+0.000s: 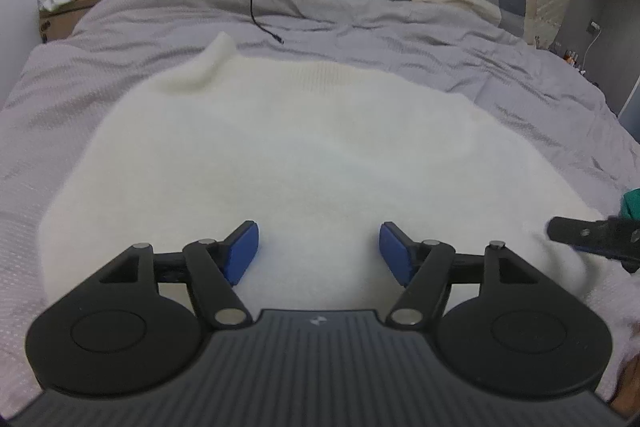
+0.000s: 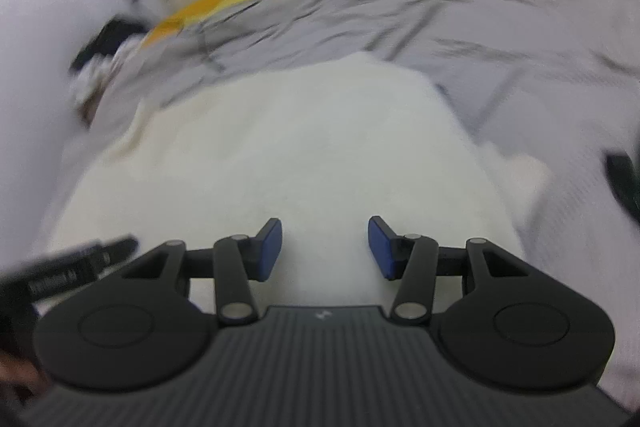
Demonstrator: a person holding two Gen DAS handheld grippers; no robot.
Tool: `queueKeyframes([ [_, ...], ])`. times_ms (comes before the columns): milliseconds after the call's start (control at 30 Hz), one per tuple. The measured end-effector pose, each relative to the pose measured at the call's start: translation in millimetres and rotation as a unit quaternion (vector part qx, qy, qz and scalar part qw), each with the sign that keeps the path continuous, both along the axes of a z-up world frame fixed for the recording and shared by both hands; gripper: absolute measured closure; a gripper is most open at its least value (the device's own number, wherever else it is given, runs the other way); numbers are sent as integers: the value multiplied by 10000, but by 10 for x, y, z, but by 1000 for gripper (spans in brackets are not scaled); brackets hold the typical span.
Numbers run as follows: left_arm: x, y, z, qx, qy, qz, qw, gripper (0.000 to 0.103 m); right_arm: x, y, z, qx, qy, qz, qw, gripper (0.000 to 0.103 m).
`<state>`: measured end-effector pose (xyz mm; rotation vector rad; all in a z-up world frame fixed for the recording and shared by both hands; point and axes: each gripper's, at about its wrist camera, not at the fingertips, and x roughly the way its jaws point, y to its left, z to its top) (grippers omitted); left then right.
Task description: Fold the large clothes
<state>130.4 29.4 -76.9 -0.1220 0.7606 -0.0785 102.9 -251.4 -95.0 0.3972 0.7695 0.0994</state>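
**Both jaws empty over the sweater: pick your grab points before closing**

White sweater lies spread on the grey duvet, one corner poking up at the far left. Your left gripper is wide apart, nothing between the pads. Right gripper stands narrower, also empty; its view is blurred. Go for the near hem edge, not mid-panel. Pinch the knit only, leave the duvet.
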Motion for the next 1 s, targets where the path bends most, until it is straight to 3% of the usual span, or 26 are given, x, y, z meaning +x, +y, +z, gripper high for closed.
queueKeyframes([
  [100,-88,-2,101,-79,-131,33,9999,29,-115,-156,-15,695,133,-296,9971,50],
  [233,-202,26,226,-534,-198,59,9984,24,-220,-283,-100,1294,288,-600,9894,16],
  [300,-263,23,268,-671,-229,67,9975,22,-243,-335,-172,1535,461,-762,9841,15],
  [467,-349,-19,325,-883,-346,-39,9955,17,-303,-457,-416,2485,840,-1306,9561,13],
  [600,-315,-38,289,-1111,-331,-142,9932,17,-186,-495,-659,3325,1007,-1401,9272,12],
  [700,-279,-39,250,-1383,-259,-275,9897,17,-107,-481,-666,3589,876,-1248,9208,12],
  [800,-240,-5,183,-1999,-34,-446,9788,17,-45,-487,-660,3590,889,-1261,9205,11],
  [933,-192,16,90,-2731,257,-672,9593,17,2,-545,-886,4131,1202,-1396,8918,12],
  [1000,-167,21,21,-3008,430,-678,9503,16,-3,-562,-860,4361,999,-1299,8848,11],
])
